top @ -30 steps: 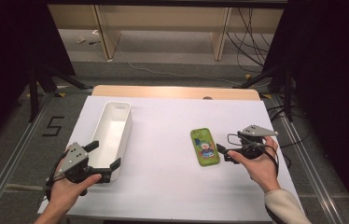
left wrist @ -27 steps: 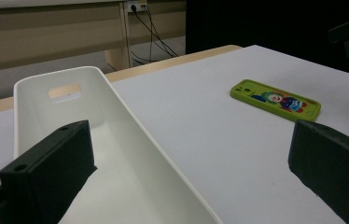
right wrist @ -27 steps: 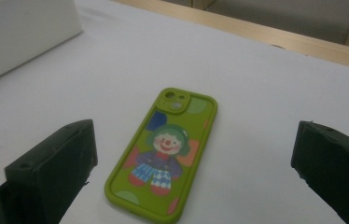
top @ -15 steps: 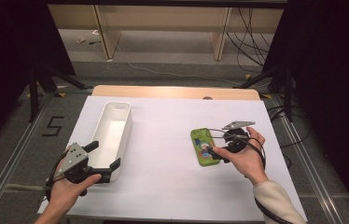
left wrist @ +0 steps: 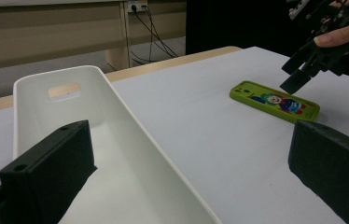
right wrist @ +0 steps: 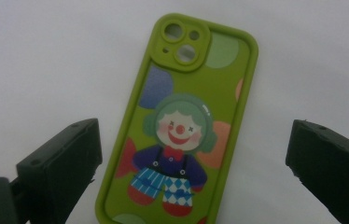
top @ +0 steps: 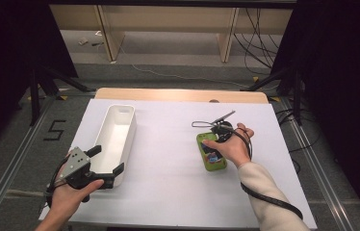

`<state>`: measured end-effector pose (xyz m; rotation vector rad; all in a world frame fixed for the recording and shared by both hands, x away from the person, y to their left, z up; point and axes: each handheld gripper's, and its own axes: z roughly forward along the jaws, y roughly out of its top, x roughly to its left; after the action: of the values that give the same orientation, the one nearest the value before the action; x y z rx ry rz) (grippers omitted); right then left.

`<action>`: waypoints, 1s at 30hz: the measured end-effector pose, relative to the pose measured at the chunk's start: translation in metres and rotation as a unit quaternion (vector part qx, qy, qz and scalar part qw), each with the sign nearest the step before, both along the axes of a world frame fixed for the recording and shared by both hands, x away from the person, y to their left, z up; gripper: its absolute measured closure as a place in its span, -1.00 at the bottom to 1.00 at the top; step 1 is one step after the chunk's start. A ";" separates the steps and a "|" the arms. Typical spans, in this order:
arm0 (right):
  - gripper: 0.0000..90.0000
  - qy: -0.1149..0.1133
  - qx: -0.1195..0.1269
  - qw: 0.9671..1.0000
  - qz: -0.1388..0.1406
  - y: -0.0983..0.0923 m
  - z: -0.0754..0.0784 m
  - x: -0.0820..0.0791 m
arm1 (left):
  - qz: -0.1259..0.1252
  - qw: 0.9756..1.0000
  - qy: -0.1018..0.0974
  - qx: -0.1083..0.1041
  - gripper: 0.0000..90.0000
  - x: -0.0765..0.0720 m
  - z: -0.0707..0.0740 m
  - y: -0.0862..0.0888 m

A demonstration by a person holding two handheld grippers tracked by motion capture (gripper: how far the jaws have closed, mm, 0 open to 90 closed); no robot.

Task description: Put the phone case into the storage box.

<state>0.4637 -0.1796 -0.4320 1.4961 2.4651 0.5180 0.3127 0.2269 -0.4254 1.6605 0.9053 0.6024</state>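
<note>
Phone case (top: 211, 152), green w/ clown print, lies flat on white table (top: 168, 159) right of centre in high view; right gripper (top: 215, 138) hangs over its far end, left gripper (top: 105, 161) near-left straddles near end of white bin (top: 115, 137). Left gripper view: jaws wide apart, holding nothing, bin wall (left wrist: 130, 135) between them, case (left wrist: 274, 101) far right under right gripper (left wrist: 298, 77). Right gripper view: jaws wide apart, empty, either side of case (right wrist: 182, 126), not touching.
</note>
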 end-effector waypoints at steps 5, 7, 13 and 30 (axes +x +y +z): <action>-0.93 0.016 -0.017 1.000 -0.009 0.011 -0.002 0.010 | -0.001 1.000 0.000 -0.001 -1.00 0.000 0.000 0.000; -0.93 0.019 -0.021 1.000 -0.013 0.015 -0.002 0.014 | -0.002 1.000 0.000 -0.001 -1.00 0.000 0.000 0.000; -0.92 0.035 -0.039 0.998 -0.027 0.020 -0.010 0.022 | -0.002 1.000 0.000 -0.002 -1.00 -0.001 0.000 0.001; -0.93 0.062 -0.061 0.996 -0.032 0.027 -0.017 0.031 | -0.003 1.000 -0.002 -0.002 -1.00 -0.001 0.001 0.000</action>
<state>0.4945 -0.1525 -0.4486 1.5971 2.4799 0.2642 0.3120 0.2270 -0.4248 1.6572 0.8973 0.5992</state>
